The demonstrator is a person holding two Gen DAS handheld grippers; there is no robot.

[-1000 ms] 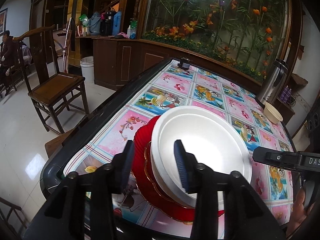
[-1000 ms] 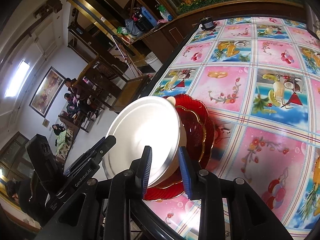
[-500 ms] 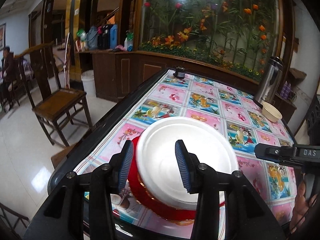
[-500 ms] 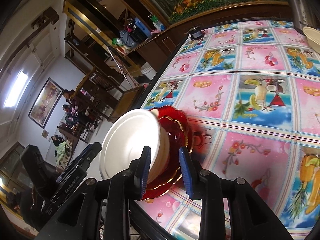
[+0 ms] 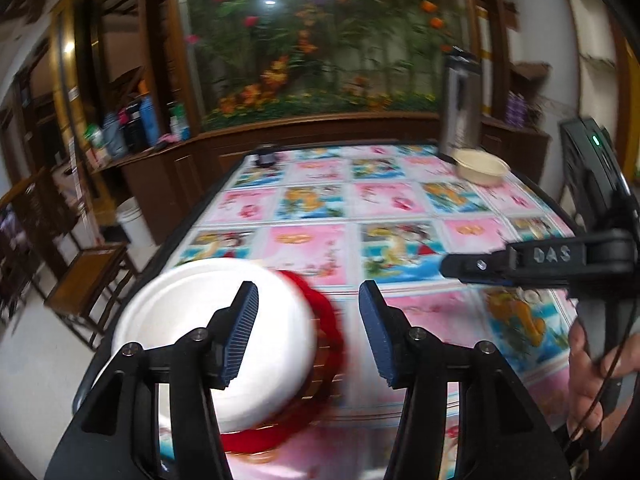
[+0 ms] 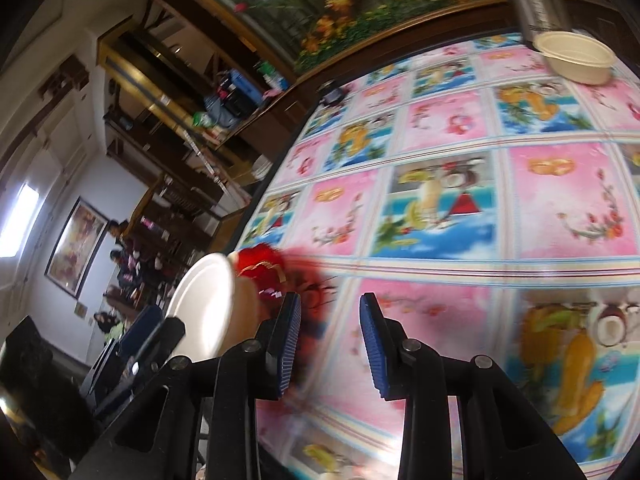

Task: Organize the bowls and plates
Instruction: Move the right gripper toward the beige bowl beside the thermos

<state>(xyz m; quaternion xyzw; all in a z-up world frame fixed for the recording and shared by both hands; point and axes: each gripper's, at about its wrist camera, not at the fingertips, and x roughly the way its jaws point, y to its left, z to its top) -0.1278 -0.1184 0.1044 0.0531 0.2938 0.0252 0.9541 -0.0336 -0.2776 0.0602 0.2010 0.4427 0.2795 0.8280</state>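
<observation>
Left gripper (image 5: 308,332) released, jaws just been opening, nothing between them. Right gripper (image 6: 330,344) also parted, empty. White plate (image 5: 212,340) sits on red plate (image 5: 320,320) at near table corner, left of both my tools. Cream bowl (image 5: 482,168) far across table, beside steel flask (image 5: 460,104). Risk: stack close to table edge (image 5: 188,224); stray nudge from my finger could slide it off.

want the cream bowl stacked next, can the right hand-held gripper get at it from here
Probably yes. The cream bowl sits alone at the table's far end beside a steel flask, with bare tablecloth between it and the open, empty right hand-held gripper.
</observation>
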